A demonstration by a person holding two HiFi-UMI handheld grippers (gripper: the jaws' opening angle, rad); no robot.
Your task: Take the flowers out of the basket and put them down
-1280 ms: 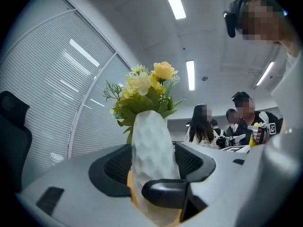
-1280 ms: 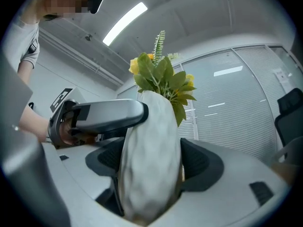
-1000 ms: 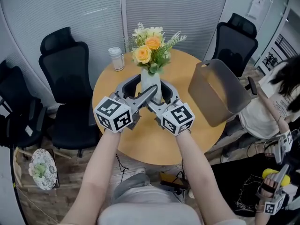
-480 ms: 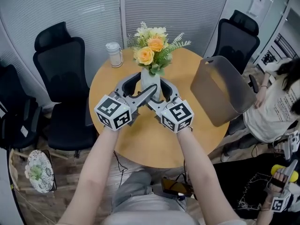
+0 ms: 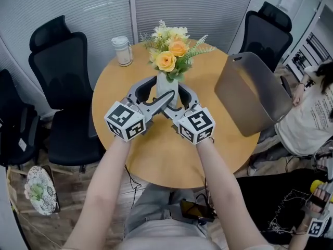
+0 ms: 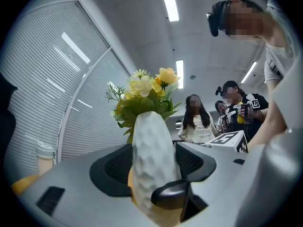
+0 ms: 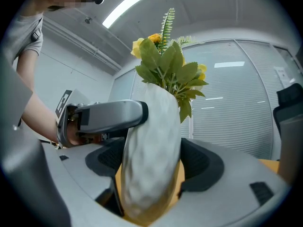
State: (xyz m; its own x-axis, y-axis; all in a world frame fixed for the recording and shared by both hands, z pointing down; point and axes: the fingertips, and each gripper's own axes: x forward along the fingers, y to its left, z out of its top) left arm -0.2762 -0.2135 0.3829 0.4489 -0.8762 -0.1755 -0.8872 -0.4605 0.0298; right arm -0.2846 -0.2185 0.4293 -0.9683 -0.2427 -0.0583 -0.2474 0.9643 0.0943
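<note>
Down close, the left gripper (image 5: 154, 94) and the right gripper (image 5: 179, 101) cross over the round wooden table (image 5: 156, 158). Each has its jaws clamped on the same white vase (image 5: 165, 86), the pads pressing its dimpled sides from opposite directions. The vase stands upright between them near the table's middle; whether its base touches the wood I cannot tell. Yellow and orange flowers (image 5: 171, 53) with green fern rise from its mouth. Farther right, the grey basket (image 5: 255, 95) leans tilted at the table's edge, well apart from the vase. A lidded jar (image 5: 122, 51) stands at the far left rim, and black chairs (image 5: 60, 66) ring the table.
</note>
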